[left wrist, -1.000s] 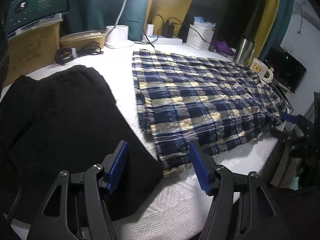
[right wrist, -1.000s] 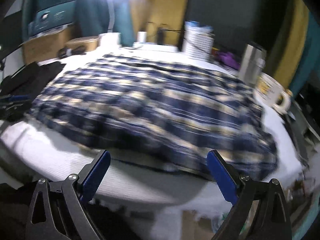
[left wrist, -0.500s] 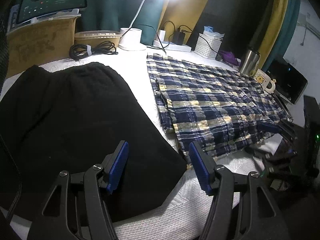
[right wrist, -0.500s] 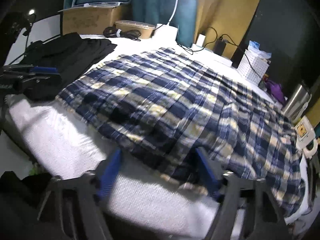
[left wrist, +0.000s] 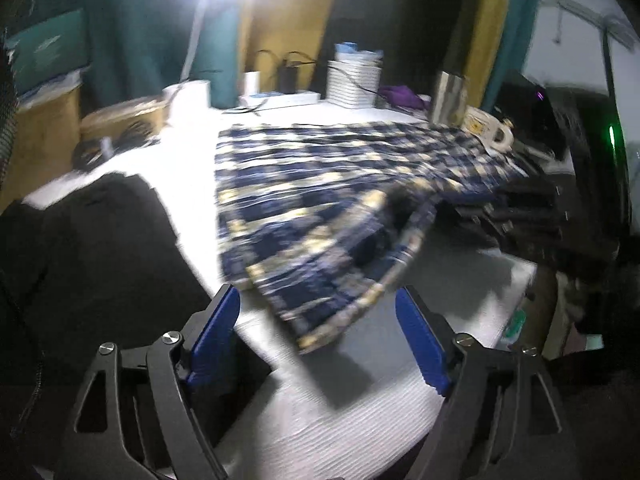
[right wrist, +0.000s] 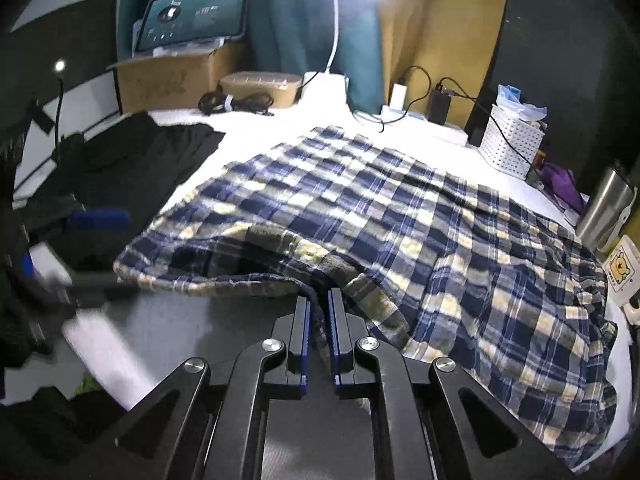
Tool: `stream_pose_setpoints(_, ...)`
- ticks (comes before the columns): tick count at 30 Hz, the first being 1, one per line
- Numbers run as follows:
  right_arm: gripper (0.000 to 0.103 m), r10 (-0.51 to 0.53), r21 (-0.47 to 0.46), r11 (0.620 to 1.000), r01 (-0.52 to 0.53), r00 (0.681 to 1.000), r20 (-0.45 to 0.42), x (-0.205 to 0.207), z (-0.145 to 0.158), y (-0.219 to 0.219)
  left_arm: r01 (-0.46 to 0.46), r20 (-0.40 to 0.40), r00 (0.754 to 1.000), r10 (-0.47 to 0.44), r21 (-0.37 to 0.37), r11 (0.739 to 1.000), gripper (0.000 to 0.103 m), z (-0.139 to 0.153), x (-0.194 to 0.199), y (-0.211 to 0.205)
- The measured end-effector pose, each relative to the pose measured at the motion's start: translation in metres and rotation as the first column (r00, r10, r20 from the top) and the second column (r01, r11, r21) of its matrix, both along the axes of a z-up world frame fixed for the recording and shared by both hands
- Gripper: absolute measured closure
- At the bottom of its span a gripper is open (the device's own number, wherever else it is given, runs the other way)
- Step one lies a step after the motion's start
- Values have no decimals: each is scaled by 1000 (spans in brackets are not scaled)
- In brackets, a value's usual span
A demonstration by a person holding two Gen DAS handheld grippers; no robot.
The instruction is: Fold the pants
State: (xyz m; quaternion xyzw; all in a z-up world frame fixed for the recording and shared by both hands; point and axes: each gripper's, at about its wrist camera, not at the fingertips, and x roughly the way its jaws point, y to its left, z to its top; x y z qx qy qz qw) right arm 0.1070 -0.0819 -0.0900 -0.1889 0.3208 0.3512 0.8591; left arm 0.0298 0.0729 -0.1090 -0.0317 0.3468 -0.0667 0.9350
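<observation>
Blue, yellow and white plaid pants (right wrist: pixel 400 216) lie spread on a white-covered table (right wrist: pixel 160 316). My right gripper (right wrist: pixel 319 300) is shut on the near edge of the pants and lifts that edge off the table. In the left wrist view the plaid pants (left wrist: pixel 320 208) show with a near corner raised, and my left gripper (left wrist: pixel 318 320) is open and empty just in front of that corner. The left gripper also shows blurred in the right wrist view (right wrist: pixel 96 220).
A black garment (left wrist: pixel 92 248) lies on the table's left side. At the back stand a lamp base (right wrist: pixel 324 84), a cardboard box (right wrist: pixel 168 80), a white basket (right wrist: pixel 512 144), a steel tumbler (right wrist: pixel 604 208) and a mug (right wrist: pixel 622 272). Cables (right wrist: pixel 236 102) lie near the box.
My right gripper has closed on the near edge of the plaid pants and raised it. My left gripper has swung right toward the raised corner, staying open.
</observation>
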Motion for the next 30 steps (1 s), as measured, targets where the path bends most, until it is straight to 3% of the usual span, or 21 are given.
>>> stream_pose_setpoints(4,95,-1,30,1000,1,1000,4,5,12,-4,1,0,1000,-1,125,992,23,-6,17,-21)
stream_pose_setpoints(8,95,-5,51,999,5,1000,-3,7,16,-12,-9,27,1000,4,177,984,24,-4,22,-24)
stream_pose_setpoints(10,95,-8,56,998,8,1000,-8,6,14,-14,11,16,1000,-13,153,988,51,-4,24,-21)
stream_pose_setpoints(11,95,-7,58,998,8,1000,-12,6,13,-15,15,-4,1000,-15,151,988,77,-6,26,-20)
stream_pose_setpoints(12,95,-7,60,998,8,1000,-17,6,11,-15,11,-22,1000,-8,147,989,89,-8,28,-18)
stream_pose_setpoints(18,95,-2,78,997,4,1000,-25,2,7,-20,-10,22,1000,7,164,986,97,4,22,-18)
stream_pose_setpoints(22,95,-6,100,995,7,1000,-17,2,10,-23,-14,57,998,5,165,986,98,16,21,-17)
stream_pose_setpoints(27,95,-7,118,993,7,1000,-2,3,19,-25,16,-8,1000,-15,166,986,95,7,31,-23)
stream_pose_setpoints(28,95,-8,119,993,7,1000,2,4,21,-26,29,-17,1000,-26,170,985,84,5,31,-27)
stream_pose_setpoints(30,95,-10,124,992,9,1000,10,5,24,-26,40,-20,999,-37,180,983,31,3,31,-33)
